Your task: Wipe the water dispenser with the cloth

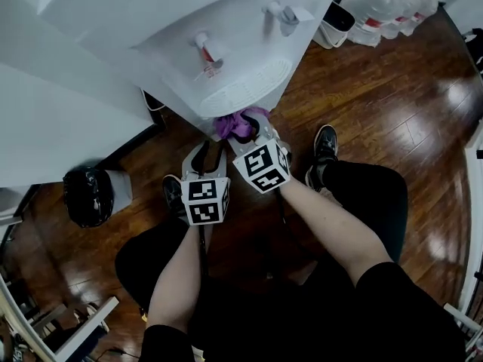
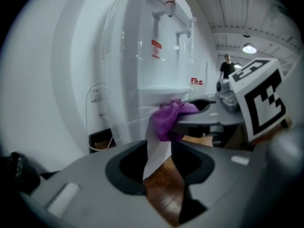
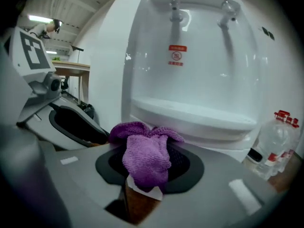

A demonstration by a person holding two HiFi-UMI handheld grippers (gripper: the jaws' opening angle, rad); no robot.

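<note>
The white water dispenser (image 1: 226, 36) stands in front of me, with two taps and a drip tray (image 1: 241, 89). My right gripper (image 1: 245, 127) is shut on a bunched purple cloth (image 1: 234, 124) just below the tray's front edge. In the right gripper view the cloth (image 3: 145, 153) fills the gap between the jaws of the right gripper (image 3: 147, 163), short of the dispenser (image 3: 199, 70). My left gripper (image 1: 209, 151) hangs beside it, a little lower and to the left. Its jaws stand a narrow gap apart with nothing in them (image 2: 159, 148). Through that gap show floor and dispenser (image 2: 156, 56).
A black-lined bin (image 1: 89, 194) stands at the left by a white wall (image 1: 53, 127). Packs of water bottles (image 1: 392, 2) sit at the back right. My shoe (image 1: 325, 143) rests on the wooden floor (image 1: 407, 111). A cable hangs beside the dispenser (image 2: 96, 96). A person (image 2: 227, 66) stands far off.
</note>
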